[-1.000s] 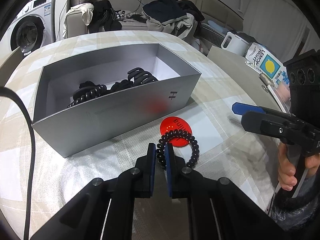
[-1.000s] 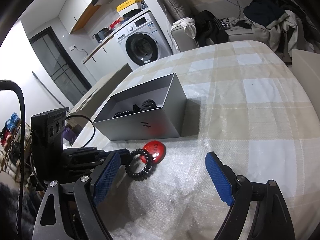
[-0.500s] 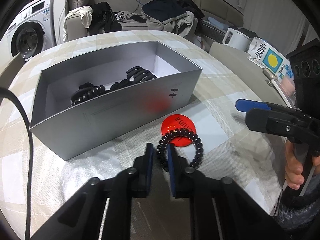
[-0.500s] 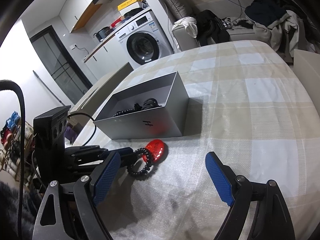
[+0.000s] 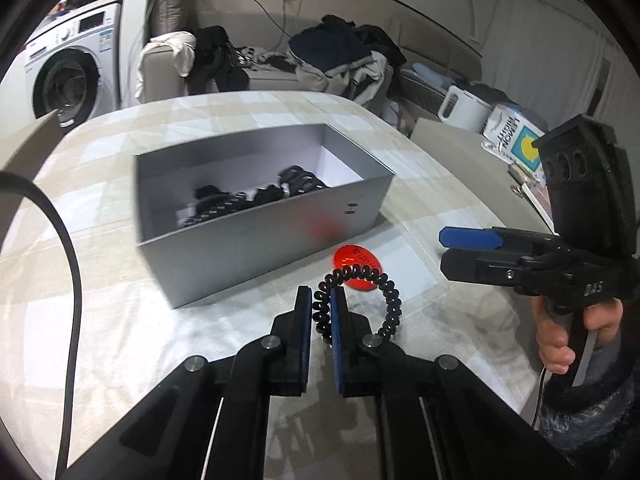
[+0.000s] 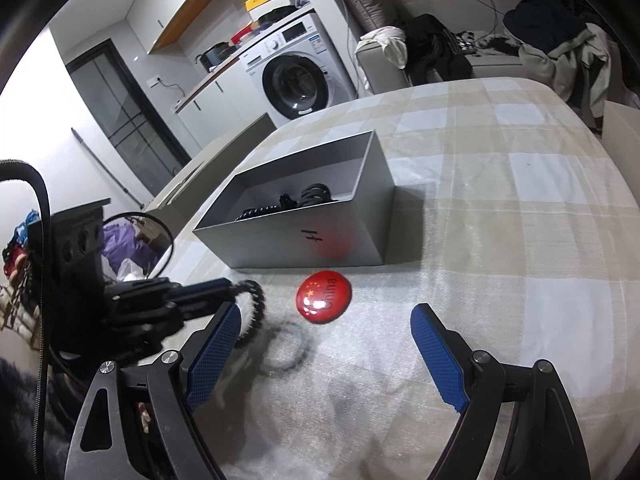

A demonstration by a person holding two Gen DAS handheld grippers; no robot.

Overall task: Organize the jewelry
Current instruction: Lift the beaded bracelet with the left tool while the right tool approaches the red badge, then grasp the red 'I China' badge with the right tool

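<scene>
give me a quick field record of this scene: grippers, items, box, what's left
left gripper: shut on coil tie, lifted off the table, its shadow below in the right wrist view
right gripper: open, holding nothing, hovering near badge
badge: red, on the table in front of the box
box: grey, open top, black hair ties inside
left to do: coil tie and badge not yet in the box
</scene>
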